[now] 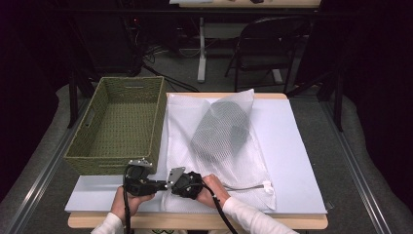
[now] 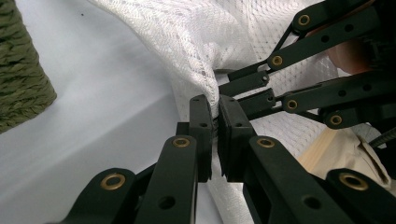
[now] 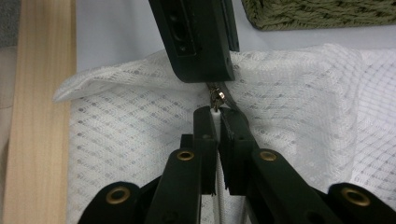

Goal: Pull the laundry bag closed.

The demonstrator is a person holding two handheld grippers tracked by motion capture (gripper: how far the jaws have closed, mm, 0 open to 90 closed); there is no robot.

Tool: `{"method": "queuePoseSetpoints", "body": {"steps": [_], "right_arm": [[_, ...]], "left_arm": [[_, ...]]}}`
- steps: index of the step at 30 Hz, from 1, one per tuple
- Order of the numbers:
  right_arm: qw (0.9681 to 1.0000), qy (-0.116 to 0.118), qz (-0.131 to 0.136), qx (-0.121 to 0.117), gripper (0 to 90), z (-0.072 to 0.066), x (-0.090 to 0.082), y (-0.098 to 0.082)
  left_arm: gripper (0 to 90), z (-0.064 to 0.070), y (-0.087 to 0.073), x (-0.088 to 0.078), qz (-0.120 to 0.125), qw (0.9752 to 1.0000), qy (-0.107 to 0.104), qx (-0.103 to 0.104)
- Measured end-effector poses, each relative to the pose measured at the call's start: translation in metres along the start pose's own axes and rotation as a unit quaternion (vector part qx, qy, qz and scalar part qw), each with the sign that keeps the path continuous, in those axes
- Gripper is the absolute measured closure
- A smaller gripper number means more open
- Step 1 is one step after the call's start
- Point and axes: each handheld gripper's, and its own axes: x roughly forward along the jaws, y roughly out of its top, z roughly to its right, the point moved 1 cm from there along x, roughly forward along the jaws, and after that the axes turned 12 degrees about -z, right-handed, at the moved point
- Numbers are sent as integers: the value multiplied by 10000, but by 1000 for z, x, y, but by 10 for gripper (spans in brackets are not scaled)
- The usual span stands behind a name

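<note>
- White mesh laundry bag (image 1: 214, 146) lies flat on the pale sheet (image 1: 292, 161) covering the table, stretching away from both tongs, with a dark garment (image 1: 221, 129) inside it beyond them.
- Left gripper (image 2: 214, 122) has its jaws pressed together on a bunched fold of the bag's near corner; in the high view this gripper (image 1: 157, 184) sits just left of the bag's edge.
- Right gripper (image 3: 217, 122) is pinched shut on the white zipper strip, the metal zipper pull (image 3: 217, 97) just past its tips.
- The two tongs nearly touch tip to tip at that corner.
- Woven green basket (image 1: 119, 124) stands beyond the left gripper, beside the bag.
</note>
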Motion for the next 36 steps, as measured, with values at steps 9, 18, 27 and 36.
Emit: {"method": "queuePoseSetpoints", "body": {"steps": [9, 18, 27, 36], "right_arm": [[9996, 256, -52, 123, 870, 4, -3, 0], [9995, 192, -182, 190, 870, 8, -4, -4], [9987, 160, -338, 336, 870, 12, -5, -9], [9977, 152, -489, 453, 870, 13, -6, -12]], "left_arm": [[859, 3, 1, -1, -19, 9999, 10, 145], [860, 7, 2, -3, 12, 9994, 111, 315], [859, 9, 2, -7, 68, 9991, 160, 391], [859, 9, 2, -8, 85, 9990, 135, 406]]}}
